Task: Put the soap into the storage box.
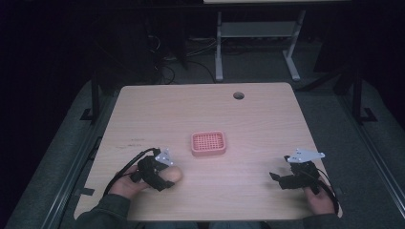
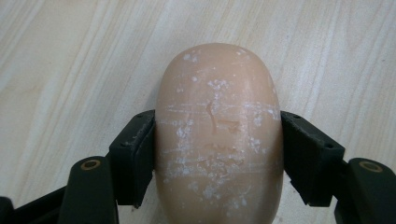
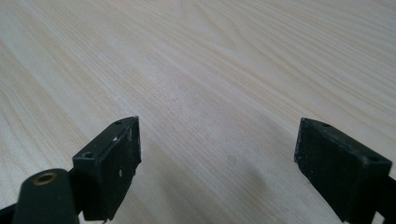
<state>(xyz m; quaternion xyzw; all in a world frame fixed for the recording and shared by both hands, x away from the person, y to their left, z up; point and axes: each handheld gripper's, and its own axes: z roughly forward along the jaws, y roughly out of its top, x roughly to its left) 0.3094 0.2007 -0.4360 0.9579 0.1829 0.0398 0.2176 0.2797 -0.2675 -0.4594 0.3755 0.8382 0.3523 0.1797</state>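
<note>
A tan oval bar of soap (image 2: 218,135), scuffed with white marks, lies on the wooden table between the jaws of my left gripper (image 2: 217,156). Both black pads press its sides. From above, the soap (image 1: 175,174) shows at the front left with the left gripper (image 1: 165,179) shut on it. A pink soap dish (image 1: 208,143) with a grid top sits near the table's middle, apart from both grippers. My right gripper (image 1: 278,180) rests at the front right, and its jaws (image 3: 219,163) stand wide apart over bare wood.
The table (image 1: 267,114) has a round cable hole (image 1: 238,95) near its far edge. Dark marks lie on the wood at the left (image 1: 126,143). A grey desk frame (image 1: 258,43) stands on the floor beyond the table.
</note>
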